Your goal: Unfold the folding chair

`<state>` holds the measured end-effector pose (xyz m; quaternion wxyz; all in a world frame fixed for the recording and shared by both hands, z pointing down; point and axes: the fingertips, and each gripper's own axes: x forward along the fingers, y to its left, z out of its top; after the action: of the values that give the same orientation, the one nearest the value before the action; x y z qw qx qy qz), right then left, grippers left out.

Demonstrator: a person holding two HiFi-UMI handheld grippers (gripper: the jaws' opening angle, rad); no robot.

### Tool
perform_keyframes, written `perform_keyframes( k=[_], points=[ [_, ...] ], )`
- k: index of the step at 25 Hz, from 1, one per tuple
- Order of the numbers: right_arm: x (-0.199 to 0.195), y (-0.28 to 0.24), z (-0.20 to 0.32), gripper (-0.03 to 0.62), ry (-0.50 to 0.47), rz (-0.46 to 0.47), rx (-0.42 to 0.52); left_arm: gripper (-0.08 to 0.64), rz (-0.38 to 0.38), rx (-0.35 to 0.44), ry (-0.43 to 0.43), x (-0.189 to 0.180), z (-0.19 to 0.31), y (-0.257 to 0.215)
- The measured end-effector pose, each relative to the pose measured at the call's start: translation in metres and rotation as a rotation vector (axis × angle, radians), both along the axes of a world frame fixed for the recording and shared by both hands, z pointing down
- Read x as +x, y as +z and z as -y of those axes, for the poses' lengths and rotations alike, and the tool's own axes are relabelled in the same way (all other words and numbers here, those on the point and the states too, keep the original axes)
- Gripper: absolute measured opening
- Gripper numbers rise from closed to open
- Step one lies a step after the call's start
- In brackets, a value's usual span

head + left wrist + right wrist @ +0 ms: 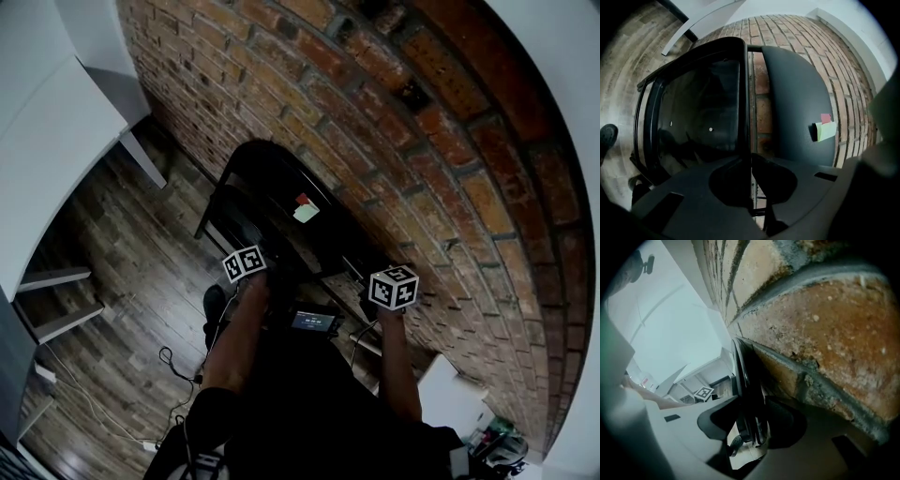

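A black folding chair (272,202) leans folded against the brick wall (422,141). In the left gripper view its dark seat panel (698,112) lies left of the rounded backrest (797,103), which carries a green and pink sticky note (826,130). My left gripper (751,164) is shut on the thin side edge of the seat. My right gripper (752,427) is closed around the chair's black frame tubes (743,380), close beside the bricks (825,333). In the head view the left gripper (265,279) and the right gripper (368,283) hold the chair's near end.
White furniture (47,122) stands on the left over a dark wooden floor (122,253). A black cable (173,361) lies on the floor near the person's feet. A white box (450,394) sits at the lower right by the wall.
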<state>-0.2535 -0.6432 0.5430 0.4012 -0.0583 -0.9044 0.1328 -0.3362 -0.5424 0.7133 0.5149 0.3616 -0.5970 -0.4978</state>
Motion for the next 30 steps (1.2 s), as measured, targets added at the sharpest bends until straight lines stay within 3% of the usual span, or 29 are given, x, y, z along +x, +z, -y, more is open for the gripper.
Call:
perform_keyframes(
  k=[9,13,17,22,27,30],
  points=[
    [-0.008,-0.026,-0.020,0.178,-0.074,0.107,-0.033,0.021,-0.012,0.116,-0.054,0.010,-0.026,-0.004],
    [-0.028,-0.035,-0.036,0.178,-0.200,0.095,-0.043,0.021,-0.015,0.126,-0.019,0.029,-0.036,-0.003],
    [-0.029,-0.041,-0.066,0.157,-0.355,0.051,-0.196,0.021,-0.004,0.129,-0.014,0.035,-0.053,-0.003],
    [-0.036,-0.042,-0.106,0.156,-0.439,-0.001,-0.343,0.021,0.014,0.125,-0.008,0.032,-0.076,-0.007],
    [-0.043,-0.034,-0.134,0.130,-0.500,-0.089,-0.193,0.025,0.027,0.132,0.013,0.030,-0.087,-0.013],
    [-0.043,-0.036,-0.143,0.123,-0.468,-0.098,-0.187,0.025,0.023,0.141,0.028,0.029,-0.093,-0.015]
  ],
)
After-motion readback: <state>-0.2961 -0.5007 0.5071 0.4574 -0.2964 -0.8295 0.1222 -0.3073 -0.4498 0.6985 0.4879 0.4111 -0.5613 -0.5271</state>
